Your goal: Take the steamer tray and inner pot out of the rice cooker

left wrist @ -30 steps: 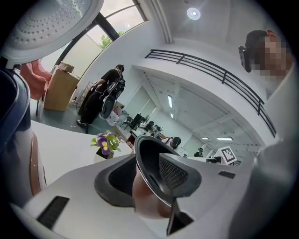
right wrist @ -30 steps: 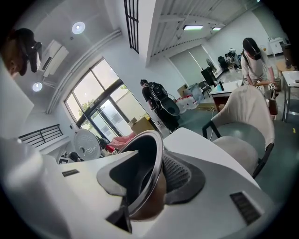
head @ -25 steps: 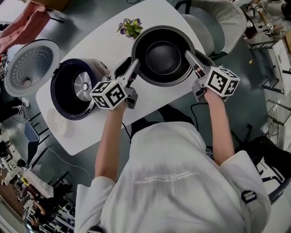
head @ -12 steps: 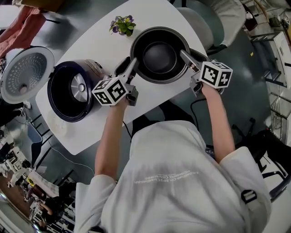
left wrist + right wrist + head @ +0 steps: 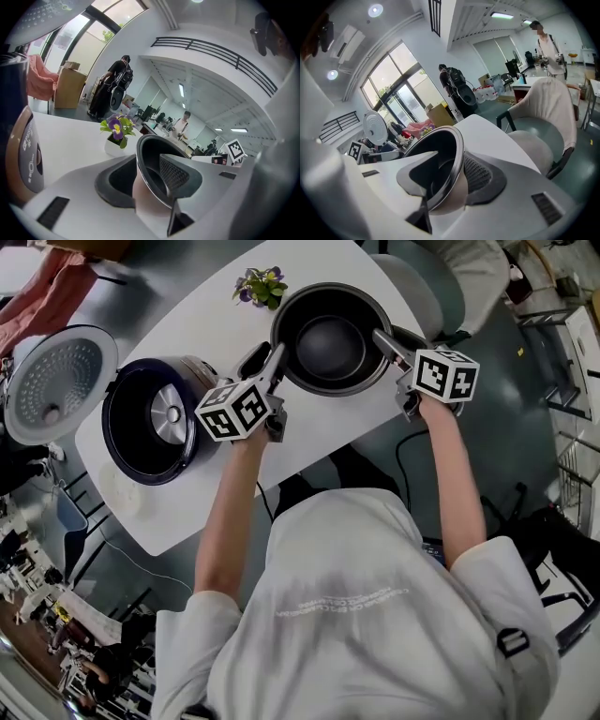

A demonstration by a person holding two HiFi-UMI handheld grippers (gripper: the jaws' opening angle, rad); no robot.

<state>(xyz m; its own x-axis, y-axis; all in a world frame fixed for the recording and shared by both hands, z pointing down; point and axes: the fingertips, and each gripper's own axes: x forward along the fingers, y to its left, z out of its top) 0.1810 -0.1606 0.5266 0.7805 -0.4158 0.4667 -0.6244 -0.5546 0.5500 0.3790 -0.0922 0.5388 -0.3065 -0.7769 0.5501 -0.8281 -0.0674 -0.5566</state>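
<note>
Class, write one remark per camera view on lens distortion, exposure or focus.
Head view: wide-angle, so the white table bows, yet everything is sharp and evenly lit. Left gripper view: fisheye with black corners; the windows blow out, and the close inner pot looks slightly soft. Right gripper view: the same fisheye; the ceiling light flares and the window is washed out.
</note>
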